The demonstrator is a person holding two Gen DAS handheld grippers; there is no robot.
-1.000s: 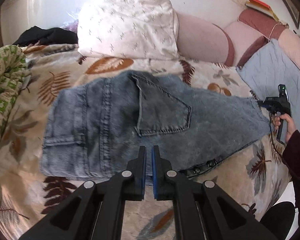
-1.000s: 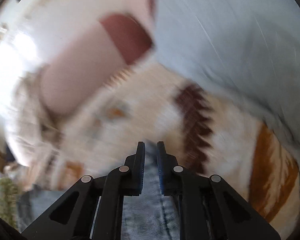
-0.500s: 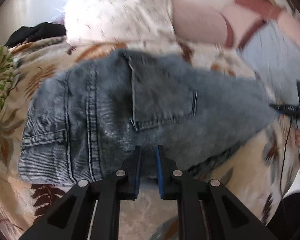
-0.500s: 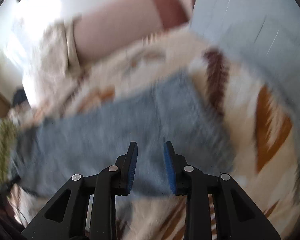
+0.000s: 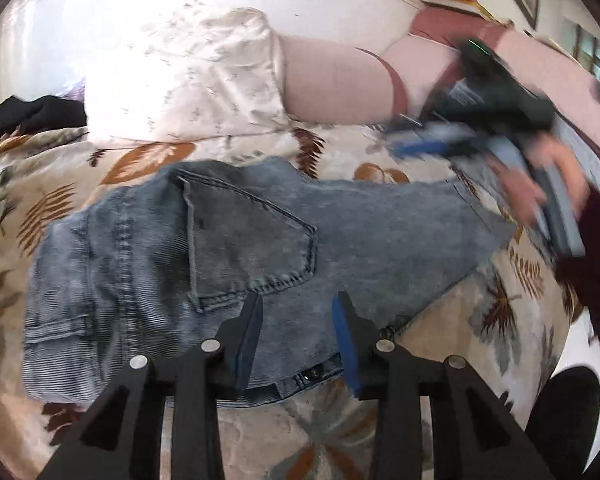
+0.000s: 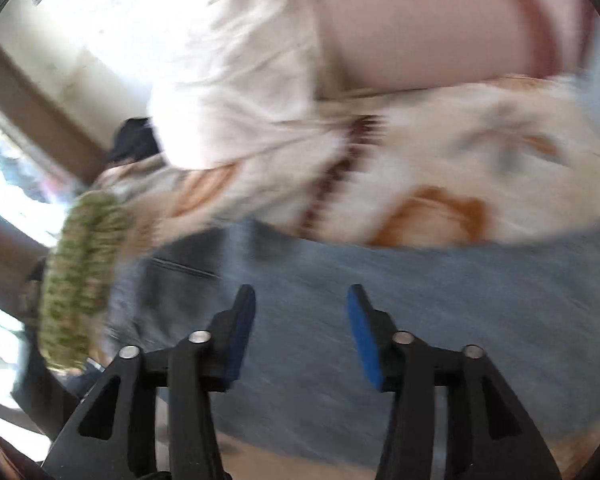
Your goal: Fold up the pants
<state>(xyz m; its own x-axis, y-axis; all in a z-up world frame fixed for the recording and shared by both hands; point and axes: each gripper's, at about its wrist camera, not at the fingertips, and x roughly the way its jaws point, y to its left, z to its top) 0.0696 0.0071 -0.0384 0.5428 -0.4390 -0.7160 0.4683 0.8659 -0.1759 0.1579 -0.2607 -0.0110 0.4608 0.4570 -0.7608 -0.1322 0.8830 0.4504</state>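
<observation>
One pair of pants (image 5: pixel 228 264) | flat on bedspread (image 5: pixel 440 344)

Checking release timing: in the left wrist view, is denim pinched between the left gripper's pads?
No: the left gripper jaws are opening, pads apart, and the jeans lie flat on the bedspread beneath.

Bare leaf-print bedspread (image 5: pixel 440 364) lies open near and right of the jeans (image 5: pixel 228 264). A white pillow (image 5: pixel 188 80) and pink bolster (image 5: pixel 336 84) block the far side.
</observation>
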